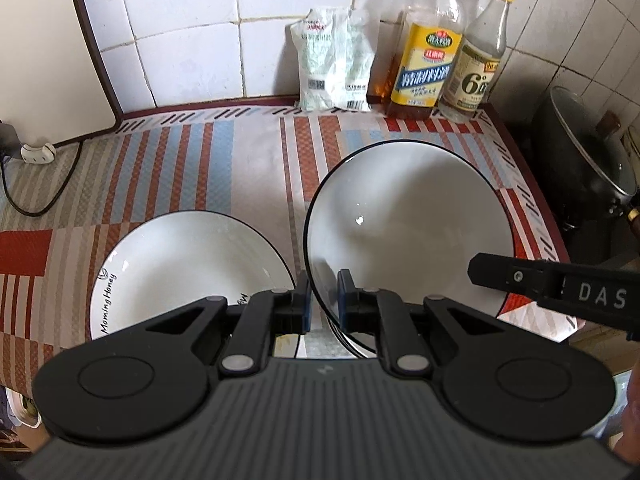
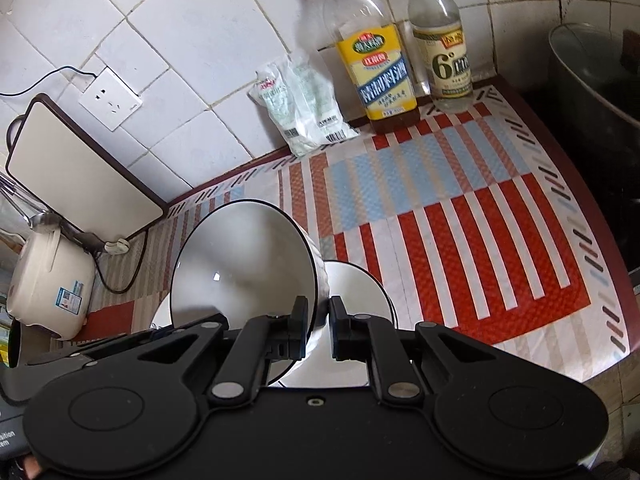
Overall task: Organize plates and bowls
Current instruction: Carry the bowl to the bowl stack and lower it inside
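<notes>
A white bowl [image 1: 400,216] with a thin black rim hangs tilted above the striped mat. My left gripper [image 1: 323,294] is shut on its near left rim. My right gripper [image 2: 319,314] is shut on the opposite rim of the same bowl [image 2: 240,264], and one of its fingers [image 1: 494,274] reaches in from the right in the left wrist view. Under the bowl sit more white black-rimmed dishes [image 2: 360,292], with their rims [image 1: 348,340] showing. A white plate [image 1: 188,268] printed "Morning Honey" lies flat to the left.
Two bottles [image 1: 428,64] [image 1: 476,68] and a white bag [image 1: 336,60] stand against the tiled wall. A cutting board [image 2: 80,172] leans at the left beside a rice cooker [image 2: 48,280] and its cord. A dark pot [image 1: 588,160] sits past the mat's right edge.
</notes>
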A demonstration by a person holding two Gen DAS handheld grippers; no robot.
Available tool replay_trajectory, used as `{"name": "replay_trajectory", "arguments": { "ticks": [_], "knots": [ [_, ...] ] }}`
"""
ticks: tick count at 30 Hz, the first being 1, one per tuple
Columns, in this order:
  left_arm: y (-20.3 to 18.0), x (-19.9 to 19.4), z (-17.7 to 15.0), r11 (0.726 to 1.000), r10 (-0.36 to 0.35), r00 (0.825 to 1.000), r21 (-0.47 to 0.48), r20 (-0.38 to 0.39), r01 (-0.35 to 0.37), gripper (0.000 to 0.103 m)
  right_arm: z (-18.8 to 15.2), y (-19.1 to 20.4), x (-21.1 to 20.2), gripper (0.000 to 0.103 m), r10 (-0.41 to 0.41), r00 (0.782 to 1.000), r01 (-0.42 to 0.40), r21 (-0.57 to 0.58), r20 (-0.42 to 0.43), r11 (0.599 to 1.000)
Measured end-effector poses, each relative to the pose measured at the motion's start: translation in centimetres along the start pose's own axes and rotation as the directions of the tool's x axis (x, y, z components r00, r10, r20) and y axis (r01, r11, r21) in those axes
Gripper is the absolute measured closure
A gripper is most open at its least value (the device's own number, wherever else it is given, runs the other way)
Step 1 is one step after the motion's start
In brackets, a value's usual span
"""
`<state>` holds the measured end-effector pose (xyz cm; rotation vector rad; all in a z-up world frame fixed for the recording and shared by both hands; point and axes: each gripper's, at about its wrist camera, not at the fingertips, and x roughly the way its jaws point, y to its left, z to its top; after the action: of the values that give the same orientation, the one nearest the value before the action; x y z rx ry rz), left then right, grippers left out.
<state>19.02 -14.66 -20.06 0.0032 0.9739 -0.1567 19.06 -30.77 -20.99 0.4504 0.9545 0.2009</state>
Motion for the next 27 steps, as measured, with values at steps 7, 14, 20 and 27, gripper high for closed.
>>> {"name": "replay_trajectory", "arguments": {
  "ticks": [7,14,20,27],
  "knots": [
    [-0.6,1.5,-0.9,1.0,-0.012,0.999,0.021,-0.035,0.013,0.092,-1.1,-1.4,0.5,0.087,-0.007,1.0,0.008,0.013,-0.019,1.0],
    [-0.6,3.2,-1.2,1.0,-0.009,0.997,0.012,-0.083,0.01,0.092,-1.3,-1.9,1.8,0.088,-0.041,0.998,0.042,0.009,-0.052,0.999],
    [-0.1,4.0,-1.2,1.0,-0.025,0.994,-0.016,-0.11,0.024,0.093,-1.2,-0.7,2.5,0.088,-0.113,0.991,0.108,-0.072,-0.067,0.992],
    [-0.1,4.6,-1.2,1.0,-0.024,0.991,-0.022,-0.13,0.022,0.092,-1.5,-0.6,2.8,0.087,-0.14,0.988,0.131,-0.122,-0.067,0.984]
  ]
}}
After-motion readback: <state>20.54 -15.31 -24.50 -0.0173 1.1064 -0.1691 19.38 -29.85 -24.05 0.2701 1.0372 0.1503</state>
